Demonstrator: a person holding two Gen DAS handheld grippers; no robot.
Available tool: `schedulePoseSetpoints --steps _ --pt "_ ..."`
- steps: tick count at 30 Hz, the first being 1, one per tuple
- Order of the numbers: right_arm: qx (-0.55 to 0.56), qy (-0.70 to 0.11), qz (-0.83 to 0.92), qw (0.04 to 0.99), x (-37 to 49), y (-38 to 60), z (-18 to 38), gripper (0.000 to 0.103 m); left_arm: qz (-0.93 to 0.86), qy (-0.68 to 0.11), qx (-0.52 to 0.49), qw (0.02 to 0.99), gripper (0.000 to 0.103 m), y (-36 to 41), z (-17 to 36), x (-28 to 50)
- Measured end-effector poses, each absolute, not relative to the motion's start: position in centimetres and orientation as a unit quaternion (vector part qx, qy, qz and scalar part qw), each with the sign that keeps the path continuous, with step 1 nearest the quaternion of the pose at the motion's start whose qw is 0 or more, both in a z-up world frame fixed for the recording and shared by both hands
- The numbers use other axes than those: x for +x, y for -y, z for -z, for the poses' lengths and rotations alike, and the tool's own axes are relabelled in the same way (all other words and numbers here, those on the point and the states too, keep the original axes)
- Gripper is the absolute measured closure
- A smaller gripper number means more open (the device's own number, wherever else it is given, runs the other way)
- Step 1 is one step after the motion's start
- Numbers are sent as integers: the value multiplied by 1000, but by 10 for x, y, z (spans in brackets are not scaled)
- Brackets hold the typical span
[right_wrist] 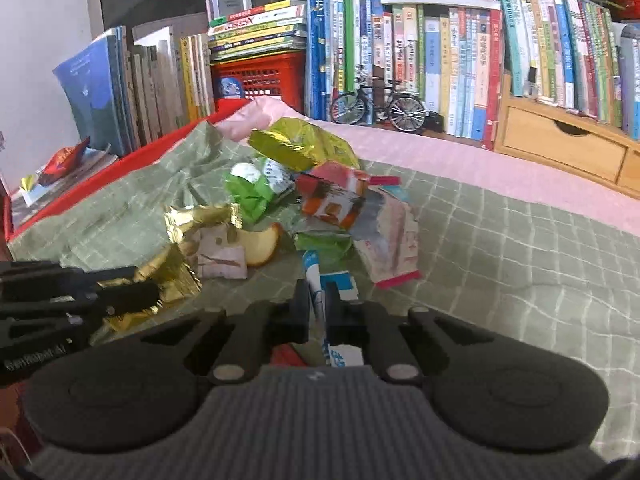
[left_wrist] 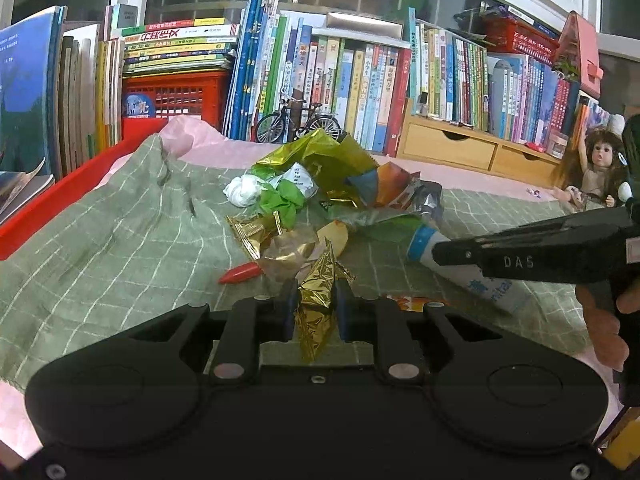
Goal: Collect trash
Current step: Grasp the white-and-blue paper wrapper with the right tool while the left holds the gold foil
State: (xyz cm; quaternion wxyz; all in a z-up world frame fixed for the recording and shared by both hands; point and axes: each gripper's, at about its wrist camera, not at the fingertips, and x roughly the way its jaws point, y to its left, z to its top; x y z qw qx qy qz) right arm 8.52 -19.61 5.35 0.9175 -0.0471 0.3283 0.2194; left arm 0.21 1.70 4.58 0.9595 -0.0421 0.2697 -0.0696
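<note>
Here, nearest the left camera, the left gripper [left_wrist: 316, 308] has its jaws drawn narrow on a crumpled gold foil wrapper [left_wrist: 320, 304], which stands up between the blue pads and sticks out past the fingertips. In the right wrist view the right gripper [right_wrist: 317, 304] is pinched the same way on a white-and-blue tube [right_wrist: 316, 288]; the tube runs forward from between its fingers, and its printed end shows under the jaws. From the left camera that tube [left_wrist: 460, 264] lies to the right on the cloth, with the right gripper's black fingers across it.

Just ahead of the left fingertips lie a red pointed piece [left_wrist: 239, 273] to the left, an apple slice [left_wrist: 334, 236] straight on and more gold foil [left_wrist: 256, 232] beside it. Beyond them sits the heap — a white wad [left_wrist: 244, 190], green crumpled paper [left_wrist: 282, 200], a large yellow-green foil bag [left_wrist: 320, 156] and an orange printed packet [left_wrist: 394, 184].

All of it rests on a green checked cloth [left_wrist: 100, 240] over a pink sheet [left_wrist: 460, 172]. To the left the cloth rides up against a red tray edge [left_wrist: 60, 196]; to the right of the right gripper it is bare and open as far as the pink strip.

Farthest off, a toy bicycle [left_wrist: 298, 122], a red crate [left_wrist: 176, 96], a wooden drawer unit [left_wrist: 472, 148] and a wall of books [left_wrist: 360, 80] close the back — a doll [left_wrist: 592, 168] sits at the far right.
</note>
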Motion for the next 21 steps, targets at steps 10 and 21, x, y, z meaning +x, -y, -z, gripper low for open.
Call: schedulePoseSetpoints --steps 10,21 --pt "-76 -341 -194 917 71 218 -29 29 73 -277 -43 957 85 -16 -45 -1" --pt "-56 -331 -194 922 53 220 -23 62 83 -282 -44 955 85 -8 -44 -1"
